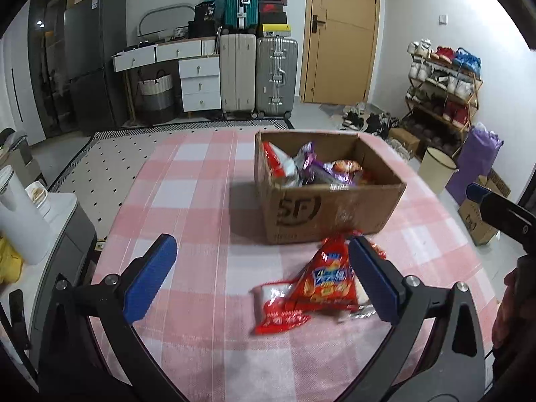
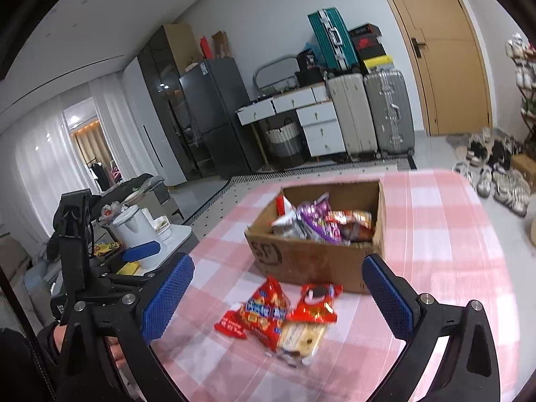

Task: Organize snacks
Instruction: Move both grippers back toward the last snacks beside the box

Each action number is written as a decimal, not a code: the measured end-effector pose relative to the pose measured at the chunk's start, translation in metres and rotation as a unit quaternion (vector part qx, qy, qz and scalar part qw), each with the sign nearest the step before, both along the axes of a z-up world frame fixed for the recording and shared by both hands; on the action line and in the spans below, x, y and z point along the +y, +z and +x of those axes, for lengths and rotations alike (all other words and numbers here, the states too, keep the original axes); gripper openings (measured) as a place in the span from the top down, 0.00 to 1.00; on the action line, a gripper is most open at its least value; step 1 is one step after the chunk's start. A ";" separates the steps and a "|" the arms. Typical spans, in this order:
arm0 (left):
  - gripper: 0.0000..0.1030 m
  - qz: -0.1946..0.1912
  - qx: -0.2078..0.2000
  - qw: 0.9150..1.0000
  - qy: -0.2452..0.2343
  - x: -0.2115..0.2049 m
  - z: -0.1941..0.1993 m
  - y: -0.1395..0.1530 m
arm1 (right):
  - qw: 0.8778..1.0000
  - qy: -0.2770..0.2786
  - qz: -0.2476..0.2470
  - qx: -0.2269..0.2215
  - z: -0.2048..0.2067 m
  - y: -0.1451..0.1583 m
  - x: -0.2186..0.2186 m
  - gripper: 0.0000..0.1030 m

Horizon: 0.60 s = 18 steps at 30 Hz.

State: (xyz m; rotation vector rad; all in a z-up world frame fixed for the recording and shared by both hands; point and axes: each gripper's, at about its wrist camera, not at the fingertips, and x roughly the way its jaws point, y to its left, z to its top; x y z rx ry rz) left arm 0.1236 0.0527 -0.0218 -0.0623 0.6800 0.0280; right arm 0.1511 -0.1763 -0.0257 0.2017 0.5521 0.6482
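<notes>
A brown cardboard box [image 1: 335,211] [image 2: 301,261] stands on the pink checked tablecloth [image 1: 187,201] and holds several snack packets [image 1: 315,167] [image 2: 321,222]. In front of it lies a small pile of loose packets: a red biscuit packet [image 1: 326,279] [image 2: 264,311], a red packet with a dark cookie picture [image 2: 316,305] and a clear-wrapped pale snack [image 2: 301,335]. My left gripper [image 1: 261,278] is open and empty, just above and left of the pile; its right pad overlaps the red packet. My right gripper [image 2: 278,301] is open and empty above the pile.
A white side cabinet with a white kettle [image 1: 16,221] [image 2: 134,231] stands left of the table. Suitcases [image 1: 258,73], a drawer unit, a fridge and a wooden door line the far wall. A shoe rack [image 1: 442,90], a bin and boxes stand at the right.
</notes>
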 end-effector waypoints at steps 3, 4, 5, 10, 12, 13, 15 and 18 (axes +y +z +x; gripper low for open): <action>0.01 -0.006 0.008 1.000 0.001 0.002 -0.002 -0.012 | 1.000 0.000 -0.009 0.012 -0.001 -0.013 0.001 0.01; 0.01 -0.013 0.011 1.000 0.002 0.004 -0.003 -0.016 | 1.000 0.000 -0.009 0.016 -0.002 -0.018 0.001 0.01; 0.01 -0.018 0.013 1.000 0.003 0.005 -0.003 -0.019 | 1.000 0.001 -0.008 0.019 -0.002 -0.021 0.002 0.01; 0.01 -0.029 0.032 0.999 0.005 0.009 -0.003 -0.040 | 0.999 -0.001 -0.011 0.040 0.002 -0.042 0.007 0.01; 0.01 -0.032 0.039 0.999 0.004 0.009 -0.001 -0.049 | 0.999 0.000 -0.015 0.047 0.005 -0.049 0.010 0.01; 0.01 -0.034 0.042 0.999 0.003 0.009 0.000 -0.051 | 0.999 -0.002 -0.016 0.050 0.007 -0.052 0.012 0.01; 0.01 -0.034 0.047 0.998 0.001 0.009 0.002 -0.056 | 0.998 -0.003 -0.016 0.054 0.010 -0.057 0.012 0.01; 0.01 -0.034 0.053 0.998 -0.001 0.009 0.002 -0.062 | 0.998 -0.004 -0.021 0.061 0.017 -0.065 0.017 0.01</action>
